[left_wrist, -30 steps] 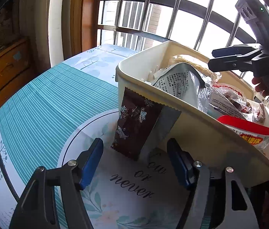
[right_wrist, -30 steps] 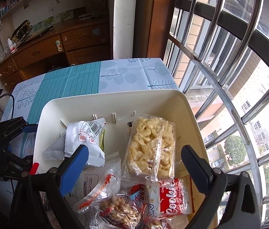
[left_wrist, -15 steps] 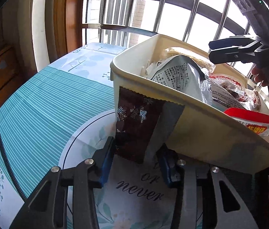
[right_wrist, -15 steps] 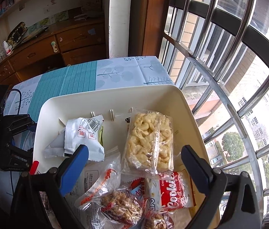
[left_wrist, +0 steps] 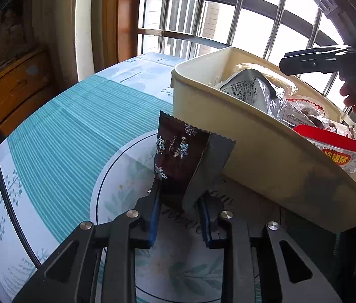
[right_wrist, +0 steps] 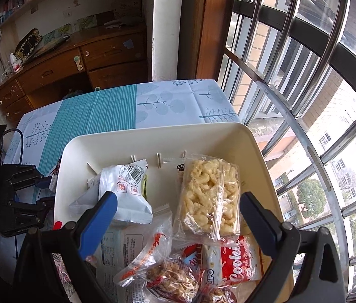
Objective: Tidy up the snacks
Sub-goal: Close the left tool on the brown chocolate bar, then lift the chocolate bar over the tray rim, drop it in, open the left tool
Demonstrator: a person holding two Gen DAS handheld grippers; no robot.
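A brown snack packet with snowflake print stands on end against the outer wall of the cream bin. My left gripper is closing on the packet's lower end, and both blue pads press on it. The right gripper hovers open over the bin with nothing between its fingers. Below it lie a white packet, a clear bag of puffed snacks and a red cookie pack. In the left wrist view the right gripper shows above the bin's far side.
The bin sits on a teal-and-white tablecloth with a round printed design. Window bars run close along the table's far side. A wooden dresser stands beyond the table. A black cable trails at the left.
The left gripper moved in on the brown packet and its jaws went from wide open to shut on its lower end. The right gripper stayed open over the bin.
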